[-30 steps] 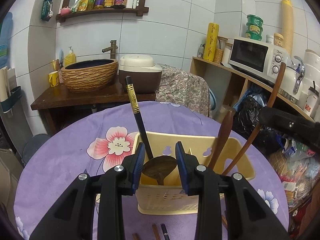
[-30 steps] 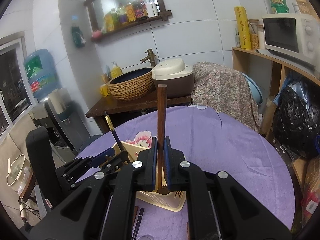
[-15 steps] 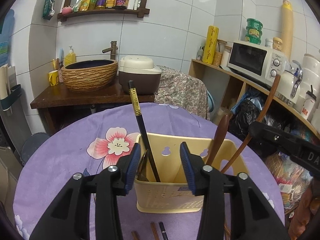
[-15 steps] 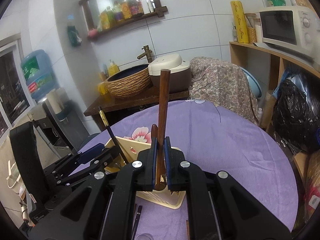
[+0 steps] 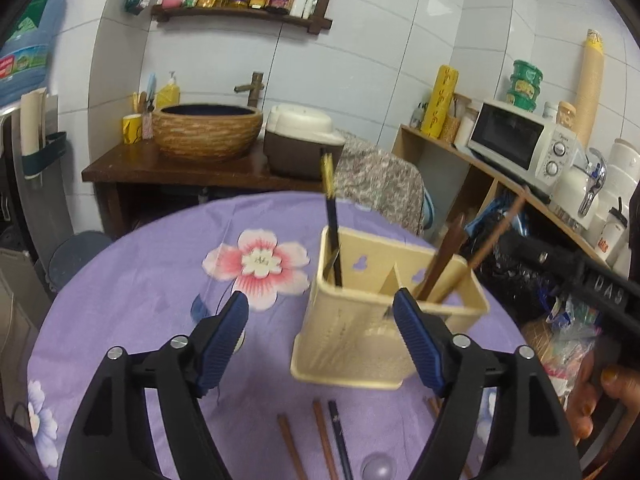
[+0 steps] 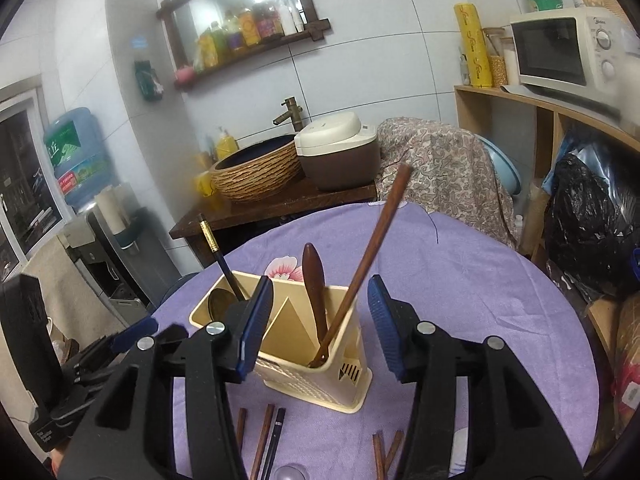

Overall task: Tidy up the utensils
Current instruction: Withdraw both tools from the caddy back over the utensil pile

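Note:
A cream plastic utensil holder (image 5: 360, 320) (image 6: 320, 372) stands on the purple flowered tablecloth (image 5: 160, 280). Its left compartment holds a black chopstick with a gold band (image 5: 331, 216) (image 6: 218, 254) and a dark spoon (image 6: 220, 304). Its right compartment holds a long wooden utensil (image 6: 368, 264) (image 5: 494, 236) and a shorter dark wooden handle (image 6: 314, 280) (image 5: 442, 258). My left gripper (image 5: 322, 340) is open and empty in front of the holder. My right gripper (image 6: 320, 322) is open and empty, just near of the holder.
Loose wooden and black chopsticks (image 5: 320, 436) (image 6: 264, 436) lie on the cloth near the front edge, more (image 6: 384, 452) to the right. A small lilac dome (image 5: 378, 468) sits beside them. A sink counter (image 5: 200, 168), rice cooker (image 5: 304, 140) and microwave shelf (image 5: 520, 148) stand behind.
My right gripper opened and let go of the long wooden utensil, which now leans in the holder. My left gripper opened wider and drew back from the holder; the spoon sank inside.

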`<move>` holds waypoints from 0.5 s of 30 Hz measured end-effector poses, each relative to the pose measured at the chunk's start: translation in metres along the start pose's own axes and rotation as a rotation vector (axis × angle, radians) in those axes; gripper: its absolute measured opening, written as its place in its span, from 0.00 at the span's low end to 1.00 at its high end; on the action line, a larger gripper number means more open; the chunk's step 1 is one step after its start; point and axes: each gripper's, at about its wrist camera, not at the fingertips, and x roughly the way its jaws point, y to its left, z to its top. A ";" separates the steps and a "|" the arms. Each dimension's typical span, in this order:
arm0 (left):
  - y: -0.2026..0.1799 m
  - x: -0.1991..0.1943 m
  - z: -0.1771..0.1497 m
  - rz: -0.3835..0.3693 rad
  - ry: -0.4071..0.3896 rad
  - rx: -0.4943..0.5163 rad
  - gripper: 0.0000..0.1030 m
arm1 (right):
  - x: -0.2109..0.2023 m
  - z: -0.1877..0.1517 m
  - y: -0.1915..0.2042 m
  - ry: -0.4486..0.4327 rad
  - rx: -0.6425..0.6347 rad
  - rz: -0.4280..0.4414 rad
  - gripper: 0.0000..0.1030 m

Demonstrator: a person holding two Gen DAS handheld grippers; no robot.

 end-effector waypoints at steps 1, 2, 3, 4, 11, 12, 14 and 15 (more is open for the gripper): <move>0.002 -0.002 -0.007 0.008 0.016 0.000 0.76 | -0.003 -0.003 0.000 -0.006 -0.003 -0.008 0.54; 0.003 -0.003 -0.011 0.011 0.026 0.002 0.77 | -0.008 -0.007 0.000 -0.013 -0.014 -0.025 0.54; 0.005 -0.006 -0.020 0.015 0.040 0.004 0.78 | -0.013 -0.013 0.002 -0.020 -0.036 -0.046 0.56; 0.007 -0.009 -0.027 0.019 0.047 0.004 0.79 | -0.016 -0.019 0.003 -0.023 -0.050 -0.052 0.59; 0.016 -0.027 -0.071 0.084 0.071 0.039 0.85 | -0.038 -0.073 0.012 0.026 -0.139 -0.070 0.65; 0.018 -0.031 -0.078 0.089 0.077 0.037 0.86 | -0.041 -0.080 0.013 0.032 -0.146 -0.071 0.67; 0.022 -0.038 -0.091 0.106 0.081 0.031 0.86 | -0.048 -0.096 0.013 0.047 -0.157 -0.067 0.69; 0.023 -0.040 -0.096 0.112 0.085 0.031 0.86 | -0.050 -0.102 0.013 0.056 -0.163 -0.067 0.70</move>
